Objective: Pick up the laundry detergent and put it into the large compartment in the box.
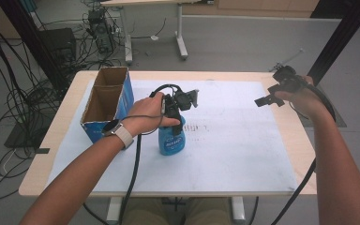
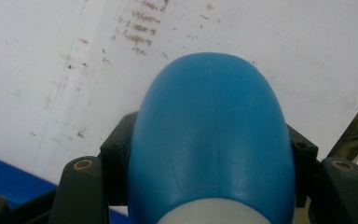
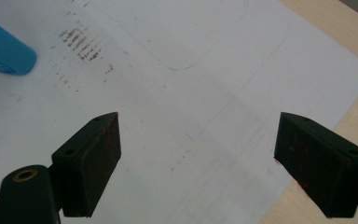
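L claw [image 1: 177, 123] clamped on blue bottle [image 1: 171, 139]; R claw [image 1: 268, 99] open, holding nothing.

Bottle stands upright on white sheet [image 1: 234, 150], near tabletop [image 1: 297, 140] ctr, slightly toward 9 o'clock. L claw grips it at the shoulder, just under the white neck; in L gripper view both jaws press on the bottle's [image 2: 212, 140] flanks. Blue cardboard box [image 1: 107, 101], top open w/ two compartments, sits at 10 o'clock of bottle, near but apart. R claw is held above the sheet's edge at 2 o'clock, well apart from bottle; R gripper view shows jaws spread wide over bare sheet [image 3: 191, 93], bottle's [image 3: 2, 51] base at upper-left corner. Brownish marks on sheet just beside bottle at 3 o'clock.
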`<state>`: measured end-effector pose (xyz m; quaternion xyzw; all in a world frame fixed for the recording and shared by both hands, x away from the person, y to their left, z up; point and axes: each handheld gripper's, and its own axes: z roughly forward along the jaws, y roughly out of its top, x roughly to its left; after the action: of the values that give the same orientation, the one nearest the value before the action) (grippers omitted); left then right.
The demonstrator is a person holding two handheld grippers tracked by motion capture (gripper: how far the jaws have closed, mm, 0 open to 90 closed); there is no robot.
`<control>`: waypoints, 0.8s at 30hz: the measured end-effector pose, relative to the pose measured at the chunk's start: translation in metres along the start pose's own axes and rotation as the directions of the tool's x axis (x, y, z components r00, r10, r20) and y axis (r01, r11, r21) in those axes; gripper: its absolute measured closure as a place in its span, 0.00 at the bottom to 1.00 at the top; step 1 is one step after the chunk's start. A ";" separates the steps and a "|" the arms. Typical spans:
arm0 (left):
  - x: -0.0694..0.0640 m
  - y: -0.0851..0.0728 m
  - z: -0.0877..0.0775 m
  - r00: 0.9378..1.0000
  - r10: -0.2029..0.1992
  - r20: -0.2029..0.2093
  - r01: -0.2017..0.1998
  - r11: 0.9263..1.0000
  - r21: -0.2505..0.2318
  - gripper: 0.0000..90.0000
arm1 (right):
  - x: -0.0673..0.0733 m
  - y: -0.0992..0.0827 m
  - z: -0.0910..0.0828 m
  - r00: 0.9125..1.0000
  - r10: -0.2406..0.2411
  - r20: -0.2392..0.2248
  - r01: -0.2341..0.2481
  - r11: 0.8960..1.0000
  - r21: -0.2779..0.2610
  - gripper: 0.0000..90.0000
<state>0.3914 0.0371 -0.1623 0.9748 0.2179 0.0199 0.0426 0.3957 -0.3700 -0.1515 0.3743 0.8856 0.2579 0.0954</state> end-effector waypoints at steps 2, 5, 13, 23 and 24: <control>0.000 0.000 0.000 1.000 0.002 -0.002 -0.002 1.000 0.000 0.42 | 0.000 0.000 0.000 1.000 0.000 0.000 0.000 1.000 -0.001 0.16; -0.001 -0.001 0.000 1.000 0.000 -0.003 0.000 1.000 -0.002 0.42 | 0.000 -0.001 0.000 1.000 -0.003 0.000 0.003 1.000 0.001 0.16; -0.003 -0.001 0.000 1.000 -0.001 -0.008 0.001 1.000 -0.003 0.42 | 0.001 -0.002 0.000 1.000 -0.005 -0.003 0.005 1.000 -0.003 0.16; -0.001 0.000 0.000 1.000 -0.004 -0.002 0.004 1.000 0.000 0.42 | 0.003 -0.001 0.001 1.000 -0.016 -0.006 0.016 1.000 0.000 0.16; -0.001 0.000 0.000 1.000 -0.006 -0.003 0.006 1.000 0.000 0.42 | 0.003 -0.002 0.001 1.000 -0.016 -0.006 0.016 1.000 0.000 0.16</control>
<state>0.3904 0.0366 -0.1620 0.9742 0.2207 0.0212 0.0421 0.3933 -0.3686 -0.1533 0.3663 0.8889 0.2584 0.0947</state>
